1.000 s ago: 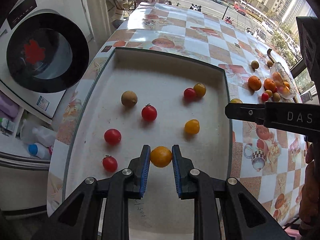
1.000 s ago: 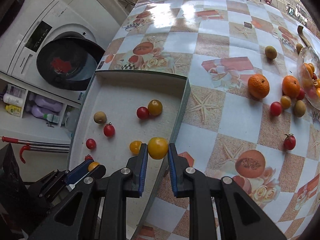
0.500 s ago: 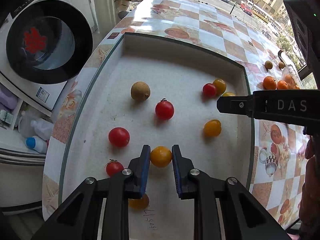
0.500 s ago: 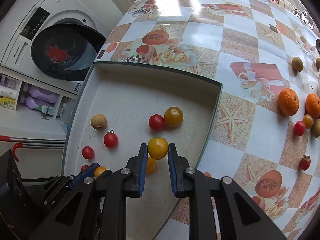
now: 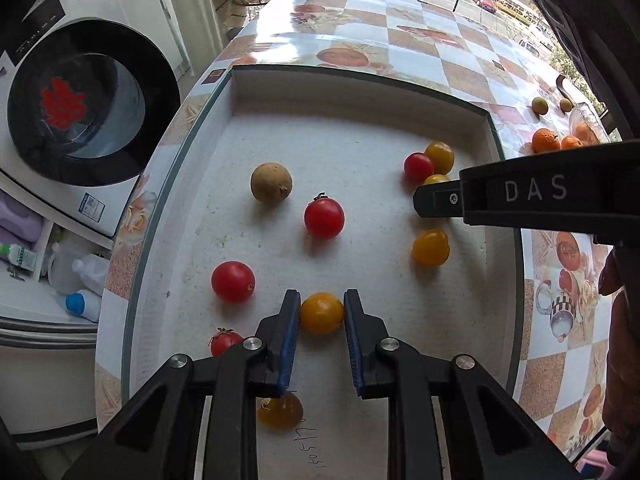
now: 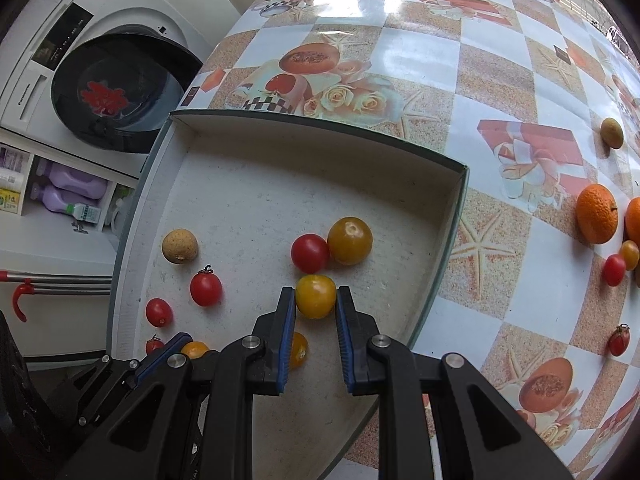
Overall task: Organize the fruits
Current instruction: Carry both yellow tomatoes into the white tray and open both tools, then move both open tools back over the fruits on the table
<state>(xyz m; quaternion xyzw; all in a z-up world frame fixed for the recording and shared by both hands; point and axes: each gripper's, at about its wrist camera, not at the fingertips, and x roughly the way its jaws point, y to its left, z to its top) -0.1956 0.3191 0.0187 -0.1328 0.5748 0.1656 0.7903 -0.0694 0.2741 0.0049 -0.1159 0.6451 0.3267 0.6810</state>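
Note:
A shallow white box (image 5: pixel 493 132) lies on the patterned table and holds several red and yellow tomatoes and a brown round fruit (image 5: pixel 271 182). My left gripper (image 5: pixel 322 316) is shut on a yellow-orange tomato (image 5: pixel 321 313) low over the box's near part. My right gripper (image 6: pixel 315 299) is shut on a yellow tomato (image 6: pixel 315 295) over the box's right side, beside a red tomato (image 6: pixel 309 253) and a yellow one (image 6: pixel 349 241). The right gripper also shows in the left wrist view (image 5: pixel 432 198).
More fruit lies on the table right of the box: oranges (image 6: pixel 597 213), small tomatoes (image 6: pixel 618 341) and a brown fruit (image 6: pixel 612 133). A glass bowl (image 5: pixel 586 117) stands at the far right. A washing machine (image 5: pixel 80 108) stands left of the table.
Both grippers have moved forward over the box with their tomatoes still held. The right gripper has come in from the box's right rim to above the box floor.

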